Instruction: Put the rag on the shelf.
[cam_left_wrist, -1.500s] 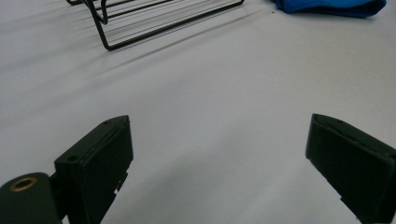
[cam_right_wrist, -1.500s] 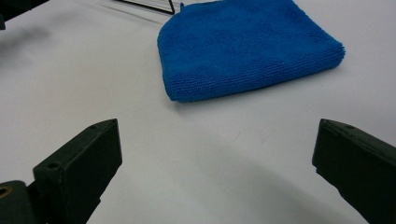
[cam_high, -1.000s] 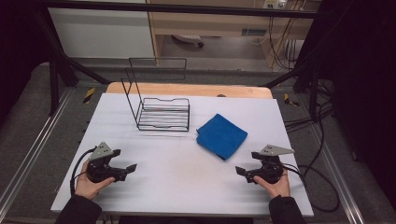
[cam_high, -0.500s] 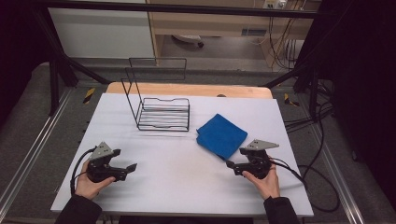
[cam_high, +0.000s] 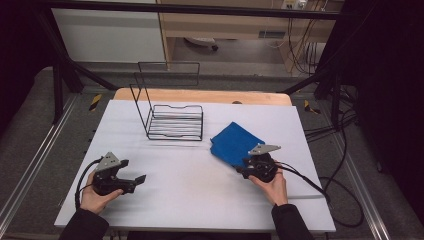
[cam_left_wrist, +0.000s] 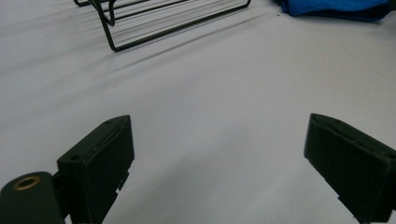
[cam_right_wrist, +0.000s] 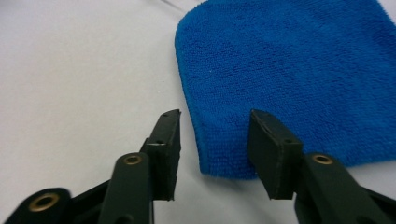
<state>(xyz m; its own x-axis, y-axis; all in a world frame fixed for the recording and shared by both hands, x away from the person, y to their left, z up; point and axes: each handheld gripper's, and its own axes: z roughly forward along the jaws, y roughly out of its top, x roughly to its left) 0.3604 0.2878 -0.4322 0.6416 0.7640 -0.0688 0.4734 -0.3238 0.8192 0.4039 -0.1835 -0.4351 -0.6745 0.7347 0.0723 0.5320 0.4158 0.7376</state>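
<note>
Right hand-held gripper (cam_right_wrist: 212, 135): two flat black jaws with squared tips, standing partly apart and straddling the near corner of the blue cloth (cam_right_wrist: 299, 70). One jaw sits over the bare tabletop (cam_right_wrist: 70, 70) just beside the cloth's rounded edge, the other over the cloth itself; whether either jaw touches the fabric cannot be told. Brass-coloured rivets mark the jaw arms.

In the high view this hand-held gripper (cam_high: 244, 172) lies at the near edge of the cloth (cam_high: 232, 141), with a grey three-cornered plate on top and a black cable trailing to the right.

Left hand-held gripper (cam_left_wrist: 219, 154): jaws wide apart, nothing between them, pointing over bare tabletop toward the wire rack (cam_left_wrist: 154, 23). In the high view it (cam_high: 135, 181) rests low at the near left of the tabletop, well apart from the cloth.

Materials and shapes:
- Cloth: blue terry or microfibre with a fine looped nap, folded, roughly square, set cornerwise on the right half of the tabletop.
- Rack (cam_high: 175, 121): thin black wire, a low tray of parallel bars with a tall rectangular wire frame rising at its back; it stands behind centre, near the cloth but apart from it.
- Tabletop (cam_high: 200, 195): smooth, matt, white sheet; a wooden edge shows at the far side.

Count: two hand-held grippers, one cloth, one wire rack, one tabletop.
</note>
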